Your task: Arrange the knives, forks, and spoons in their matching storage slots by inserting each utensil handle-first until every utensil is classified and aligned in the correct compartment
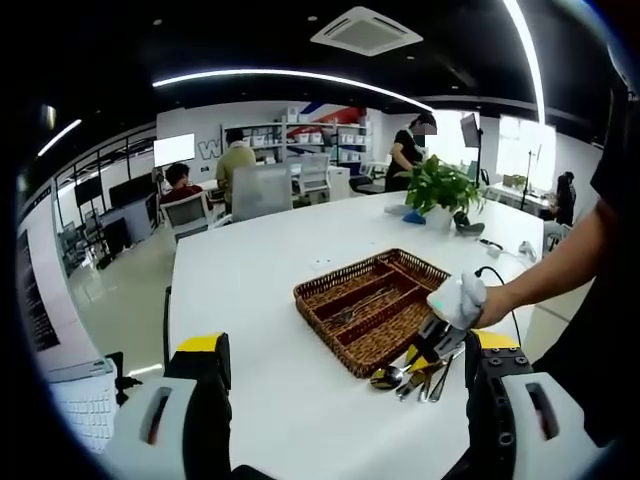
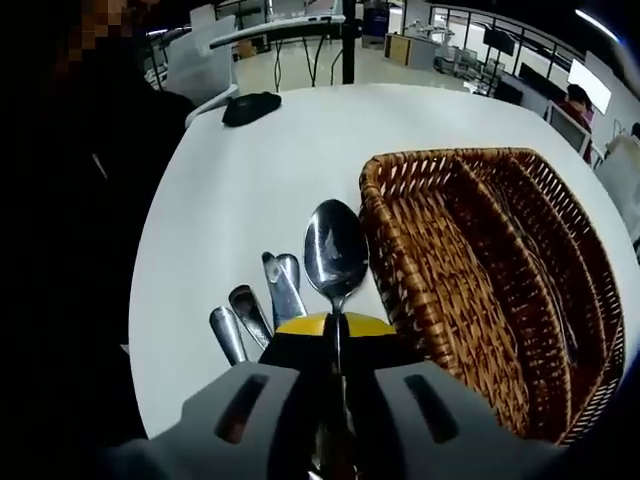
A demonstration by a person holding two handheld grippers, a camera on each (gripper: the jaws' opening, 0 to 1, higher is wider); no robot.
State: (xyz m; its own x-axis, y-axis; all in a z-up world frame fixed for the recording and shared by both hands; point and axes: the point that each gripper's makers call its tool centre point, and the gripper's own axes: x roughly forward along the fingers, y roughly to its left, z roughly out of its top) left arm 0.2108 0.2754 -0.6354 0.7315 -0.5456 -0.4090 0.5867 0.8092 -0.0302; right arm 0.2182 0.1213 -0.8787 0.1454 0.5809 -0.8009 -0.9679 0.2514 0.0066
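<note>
While gripped, spoon [image 2: 335, 250] bowl-forward.

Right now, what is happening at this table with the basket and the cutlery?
A person is sorting cutlery into a wicker basket with compartments on a white table. The right gripper is shut on a spoon, bowl forward, beside the basket's rim. More cutlery lies on the table next to it. A few pieces already lie in the basket. The left gripper is open and holds nothing.
</note>
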